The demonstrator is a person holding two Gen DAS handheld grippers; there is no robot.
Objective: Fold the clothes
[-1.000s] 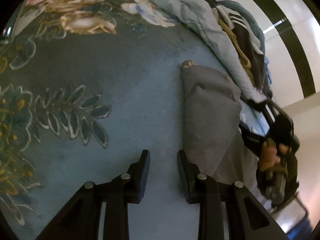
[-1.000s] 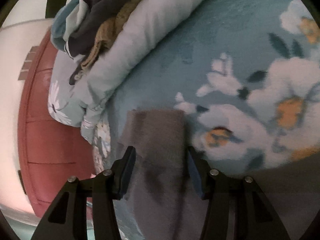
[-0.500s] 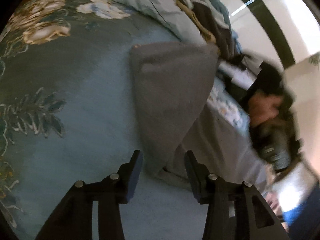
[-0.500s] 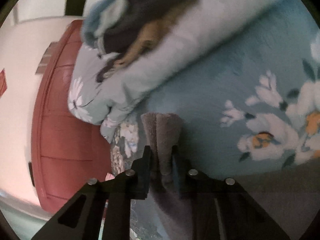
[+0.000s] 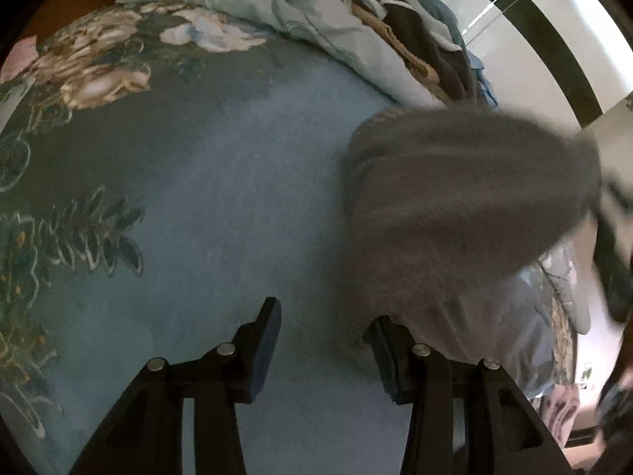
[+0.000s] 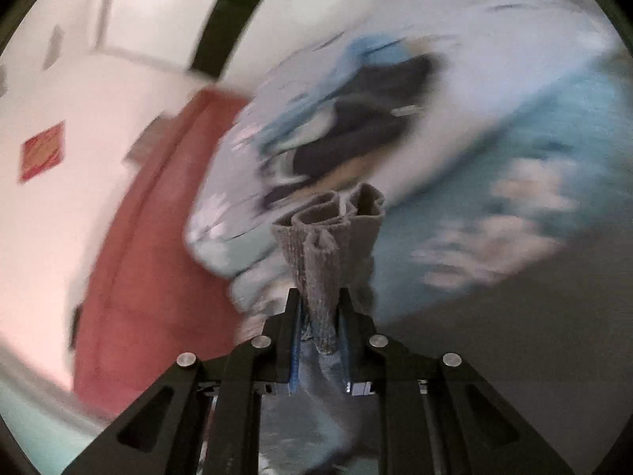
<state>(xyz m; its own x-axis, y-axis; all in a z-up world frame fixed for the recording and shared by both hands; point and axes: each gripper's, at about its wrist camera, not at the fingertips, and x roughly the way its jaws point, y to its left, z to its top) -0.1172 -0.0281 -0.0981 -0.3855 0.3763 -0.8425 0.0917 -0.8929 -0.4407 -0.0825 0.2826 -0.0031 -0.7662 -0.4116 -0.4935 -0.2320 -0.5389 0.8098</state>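
Right hand-held gripper [image 6: 320, 308] clamps grey garment [image 6: 330, 245], bunched folds pointing forward along fingers

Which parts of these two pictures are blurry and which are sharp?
Right wrist view: the background pile of clothes and the red headboard smear with motion blur, while the grey knitted garment clamped in the right gripper is crisp. Left wrist view: the blue floral bedspread and the open left gripper are sharp; the lifted grey garment is smeared.
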